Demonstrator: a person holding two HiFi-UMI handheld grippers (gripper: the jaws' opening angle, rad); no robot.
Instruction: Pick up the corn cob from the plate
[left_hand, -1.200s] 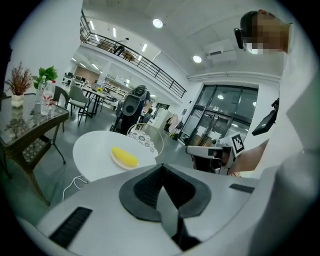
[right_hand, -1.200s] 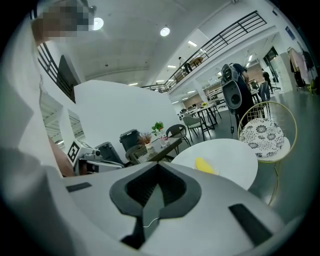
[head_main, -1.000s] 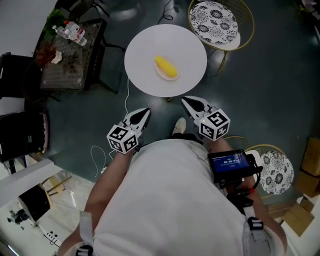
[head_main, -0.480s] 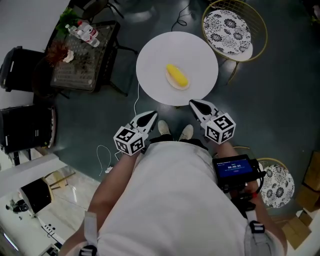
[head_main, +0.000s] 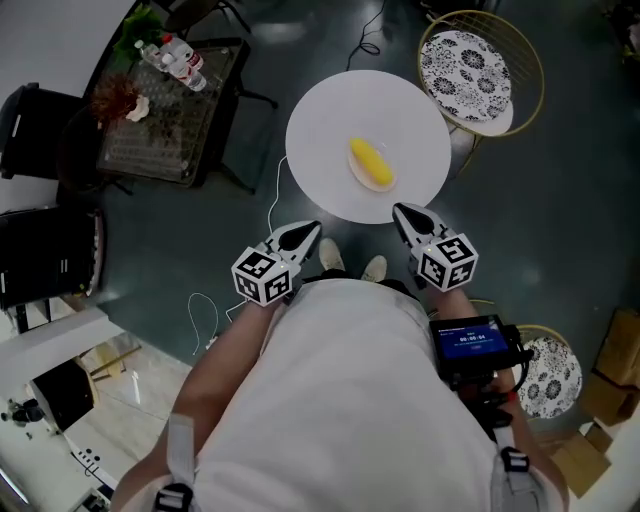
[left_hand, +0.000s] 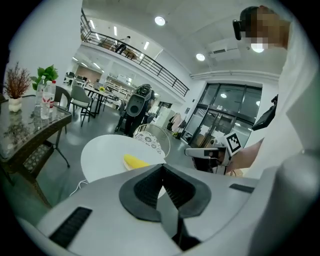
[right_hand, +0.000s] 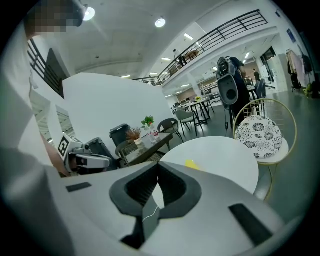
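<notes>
Down at waist level in the head view, the left gripper (head_main: 312, 229) and the right gripper (head_main: 399, 209) both point forward toward a round white table (head_main: 325, 130), each with its marker cube nearest the person's body. Both are clenched on nothing: the left gripper view shows its dark pads (left_hand: 150, 187) meeting at the tips with only table and floor beyond them, and the right gripper view shows its pads (right_hand: 172, 187) pressed together the same way. Seen from the head, the right gripper's tips overlap the near edge of the table, while the left gripper's tips stop just short of it, over the dark floor (head_main: 560, 200). Between the two grippers, two pale shoes (head_main: 330, 257) stand on that floor. The yellow corn cob (head_main: 371, 163) lies slantwise on a small pale plate (head_main: 360, 178) near the middle of the table, well apart from both grippers. A thin white cable (head_main: 270, 200) trails from the table's left edge across the floor. To the right of the table stands a gold wire chair with a patterned seat (head_main: 465, 62); to the left, a glass-topped side table (head_main: 150, 120) carries bottles (head_main: 182, 58) and a plant.
</notes>
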